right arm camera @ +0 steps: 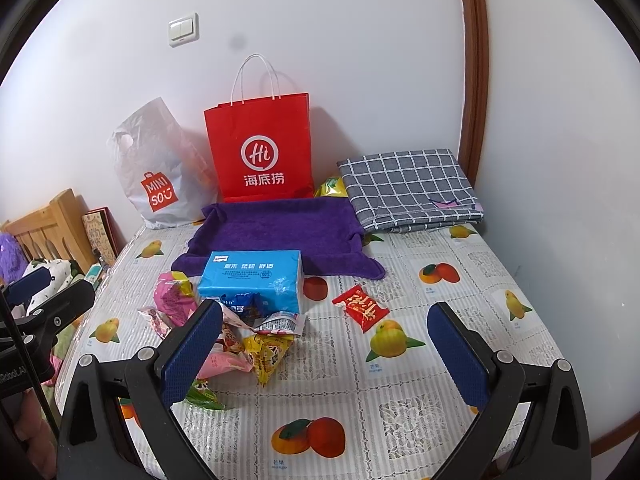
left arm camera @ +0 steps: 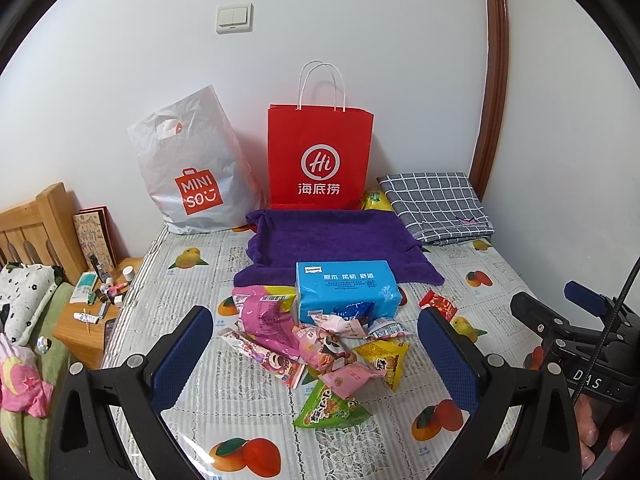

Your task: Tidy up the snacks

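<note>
A pile of snack packets lies on the fruit-print tablecloth (left arm camera: 248, 420): a pink packet (left arm camera: 266, 316), a yellow triangular packet (left arm camera: 384, 356) and a green packet (left arm camera: 328, 408). A red packet (right arm camera: 360, 306) lies apart to the right. A blue tissue pack (left arm camera: 346, 288) stands behind the pile on the edge of a purple towel (left arm camera: 332, 236). My left gripper (left arm camera: 313, 314) hovers open over the pile, holding nothing. My right gripper (right arm camera: 325, 308) is open and empty too, with the red packet just beyond its fingers.
A red paper bag (left arm camera: 320, 156) and a white Miniso plastic bag (left arm camera: 196, 176) lean on the back wall. A folded checked cloth (left arm camera: 436, 204) lies at the back right beside a yellow packet (left arm camera: 374, 200). A wooden nightstand (left arm camera: 84, 332) with small items stands left.
</note>
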Action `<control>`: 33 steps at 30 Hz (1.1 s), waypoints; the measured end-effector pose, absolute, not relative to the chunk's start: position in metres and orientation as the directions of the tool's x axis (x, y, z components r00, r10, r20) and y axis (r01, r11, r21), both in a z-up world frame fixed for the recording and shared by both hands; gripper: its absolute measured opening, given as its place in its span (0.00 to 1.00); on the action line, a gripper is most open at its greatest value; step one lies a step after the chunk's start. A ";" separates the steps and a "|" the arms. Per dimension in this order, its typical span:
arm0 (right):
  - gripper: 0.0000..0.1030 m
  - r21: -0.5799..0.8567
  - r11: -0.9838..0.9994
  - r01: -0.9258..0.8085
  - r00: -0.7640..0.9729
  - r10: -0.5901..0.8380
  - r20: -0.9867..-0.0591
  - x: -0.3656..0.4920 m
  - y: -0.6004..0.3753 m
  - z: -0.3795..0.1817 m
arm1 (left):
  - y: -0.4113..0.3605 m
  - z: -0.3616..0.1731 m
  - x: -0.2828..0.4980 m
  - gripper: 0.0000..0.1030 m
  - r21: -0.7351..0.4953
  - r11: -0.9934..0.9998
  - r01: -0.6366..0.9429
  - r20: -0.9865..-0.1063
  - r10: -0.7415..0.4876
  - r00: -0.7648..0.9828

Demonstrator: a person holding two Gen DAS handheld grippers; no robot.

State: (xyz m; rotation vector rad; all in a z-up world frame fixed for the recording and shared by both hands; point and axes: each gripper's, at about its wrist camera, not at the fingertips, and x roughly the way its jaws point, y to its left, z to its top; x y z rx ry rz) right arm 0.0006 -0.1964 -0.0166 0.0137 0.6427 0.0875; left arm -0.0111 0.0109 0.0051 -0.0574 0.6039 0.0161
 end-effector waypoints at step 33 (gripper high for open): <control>0.98 0.016 0.994 -0.106 0.779 0.093 -0.621 0.010 -0.180 -0.031 | 0.019 -0.004 0.002 1.00 -0.024 0.999 -0.037 -0.563 0.017 0.827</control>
